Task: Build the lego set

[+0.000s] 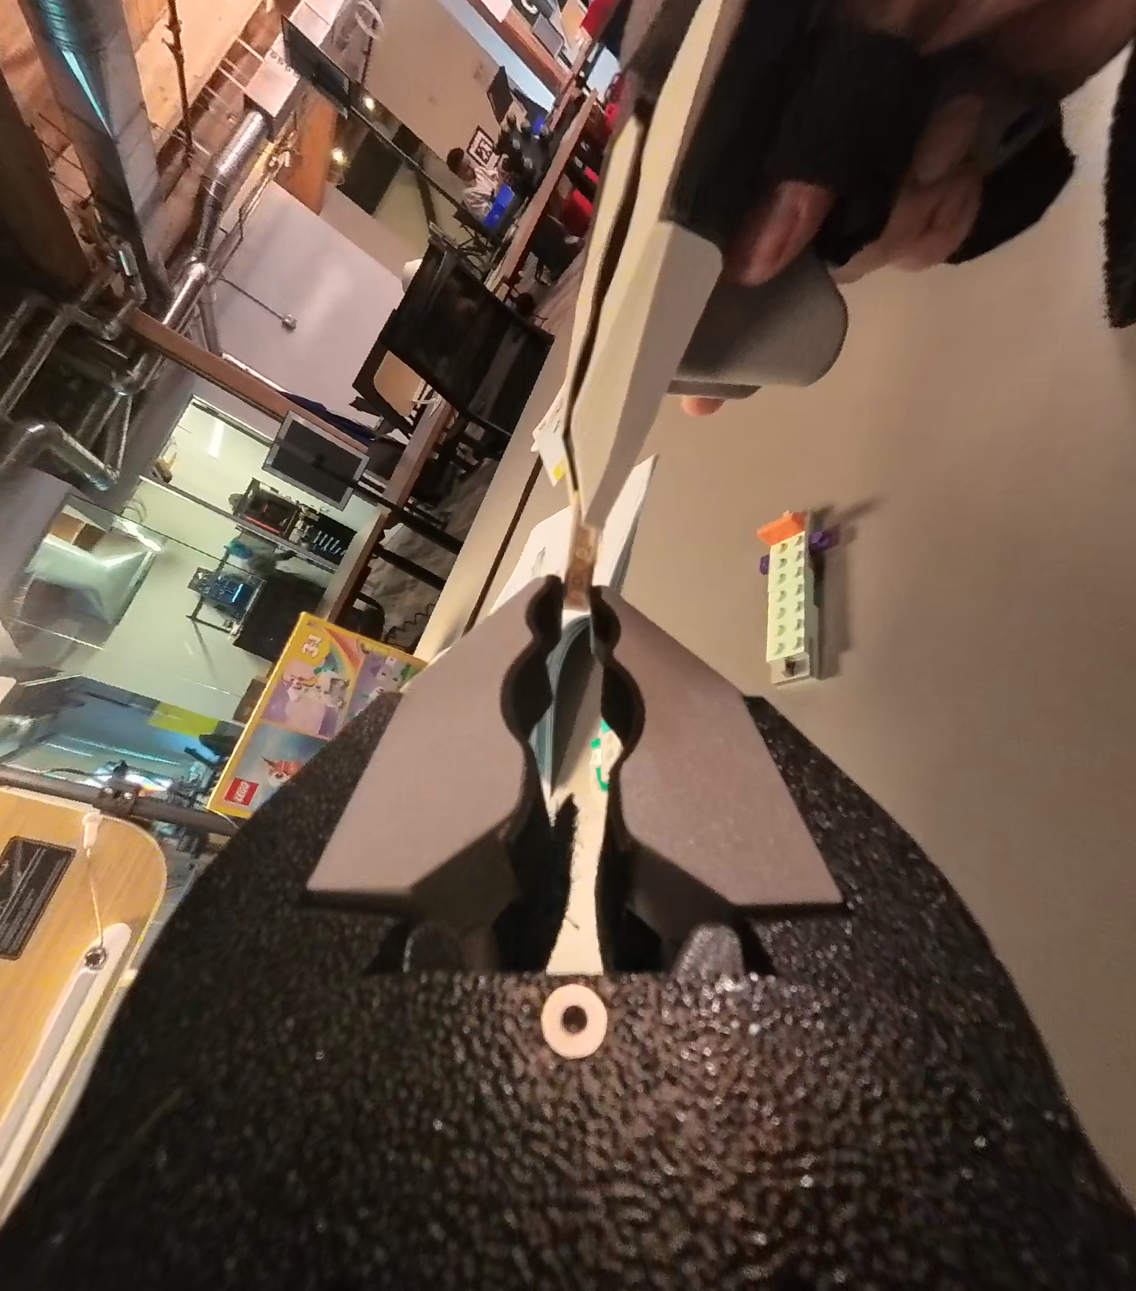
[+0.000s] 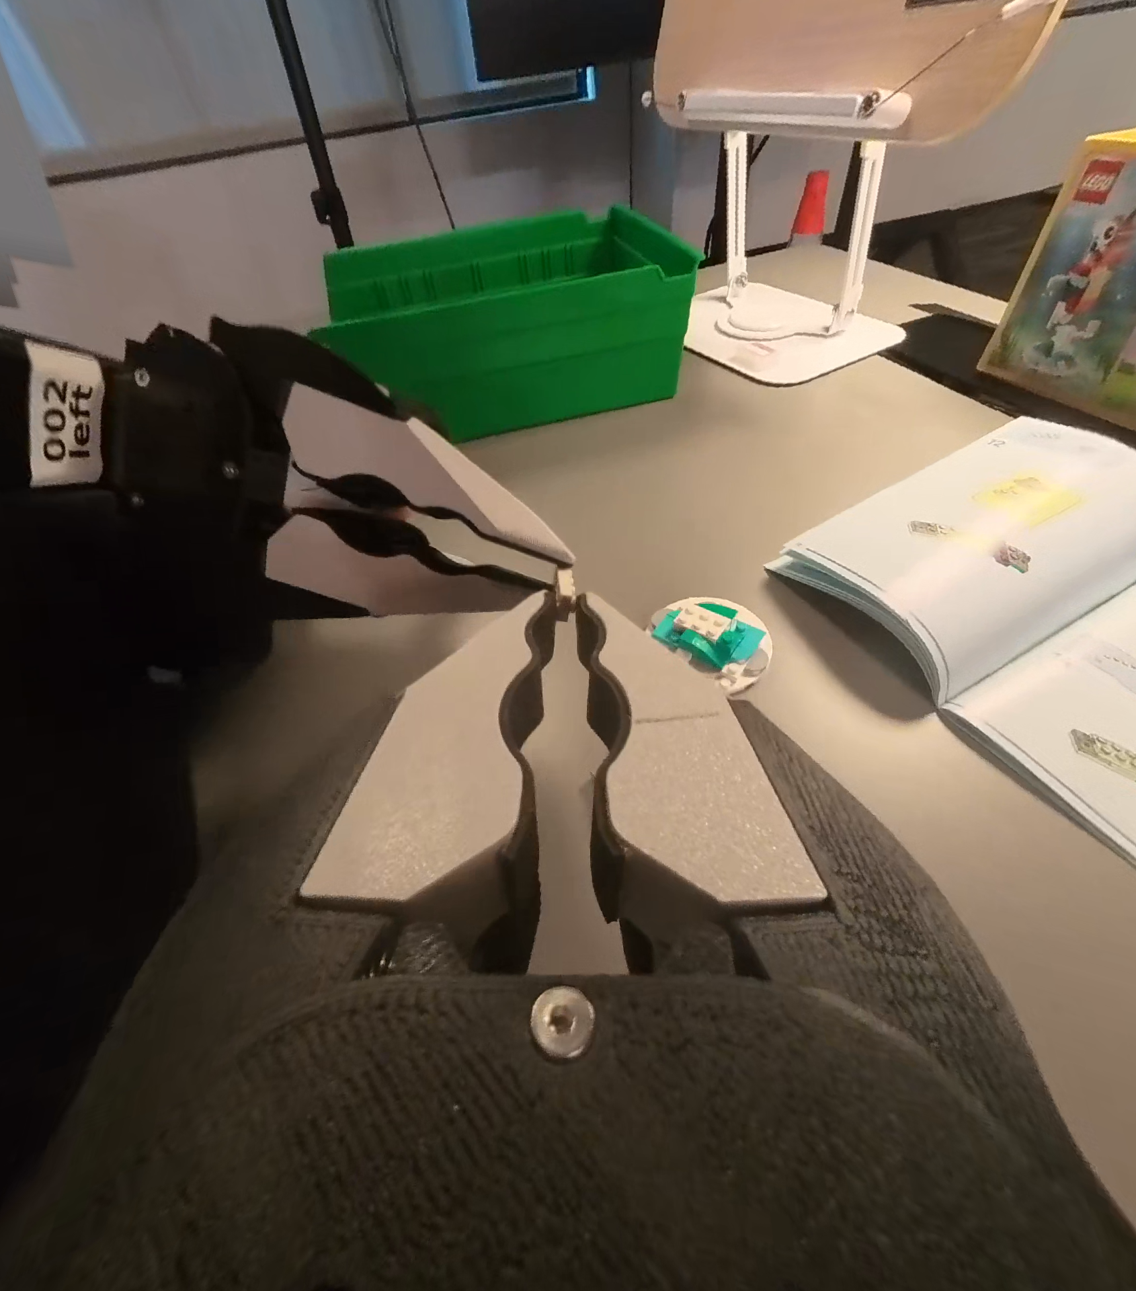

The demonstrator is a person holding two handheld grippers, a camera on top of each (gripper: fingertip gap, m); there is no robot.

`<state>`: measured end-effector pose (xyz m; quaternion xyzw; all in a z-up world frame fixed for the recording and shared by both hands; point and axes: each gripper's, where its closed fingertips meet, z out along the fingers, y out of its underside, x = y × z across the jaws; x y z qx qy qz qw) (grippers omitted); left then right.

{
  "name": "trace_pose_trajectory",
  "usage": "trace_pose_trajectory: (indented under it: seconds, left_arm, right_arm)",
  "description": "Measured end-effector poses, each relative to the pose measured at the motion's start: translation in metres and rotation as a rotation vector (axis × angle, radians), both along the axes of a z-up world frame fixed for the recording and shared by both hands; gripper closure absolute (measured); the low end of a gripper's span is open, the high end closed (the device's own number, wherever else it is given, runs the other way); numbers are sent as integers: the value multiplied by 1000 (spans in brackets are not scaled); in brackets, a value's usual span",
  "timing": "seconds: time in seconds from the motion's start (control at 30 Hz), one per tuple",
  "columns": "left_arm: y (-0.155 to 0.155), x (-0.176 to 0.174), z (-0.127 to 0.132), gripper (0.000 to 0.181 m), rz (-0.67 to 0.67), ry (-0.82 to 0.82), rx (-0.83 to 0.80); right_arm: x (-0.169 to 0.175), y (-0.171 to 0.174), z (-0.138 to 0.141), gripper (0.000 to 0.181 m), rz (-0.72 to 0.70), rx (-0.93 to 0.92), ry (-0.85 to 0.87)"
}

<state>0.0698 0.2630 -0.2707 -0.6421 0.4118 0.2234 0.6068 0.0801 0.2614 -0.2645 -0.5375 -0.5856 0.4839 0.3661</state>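
Observation:
A small pale lego piece (image 2: 565, 583) is pinched between both grippers, tip to tip, above the grey table (image 2: 691, 489). My right gripper (image 2: 564, 606) is shut on its near end. My left gripper (image 2: 566, 564) comes in from the left and is shut on its other end. In the left wrist view the piece (image 1: 584, 559) sits between my left gripper (image 1: 577, 590) and the right gripper (image 1: 586, 520), which reaches down from above. A teal and white build on a round plate (image 2: 708, 629) lies just right of the tips. A pale green long-brick build with orange and purple bits (image 1: 792, 601) lies on the table.
An open instruction booklet (image 2: 1005, 559) lies at the right. The lego box (image 2: 1124, 293) stands behind it. A green bin (image 2: 516, 328) stands at the back. A wooden book stand on white legs (image 2: 796, 209) is beside the bin. A hand in a black glove (image 1: 830, 174) holds the right gripper. The tips of both grippers are at nearly the same place.

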Motion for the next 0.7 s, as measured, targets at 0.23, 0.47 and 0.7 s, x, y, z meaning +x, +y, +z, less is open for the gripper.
trace_pose_trajectory:
  seconds: [0.23, 0.47, 0.7]
  left_arm:
    - [-13, 27, 11, 148, -279, -629, -307]
    - [-39, 42, 29, 159, -650, -1329, -874]
    - [-50, 51, 37, 166, -794, -1496, -1009]
  right_arm:
    - [23, -18, 19, 179, 198, 501, 188]
    - [39, -41, 33, 179, 353, 893, 312]
    - [44, -49, 32, 179, 433, 994, 306]
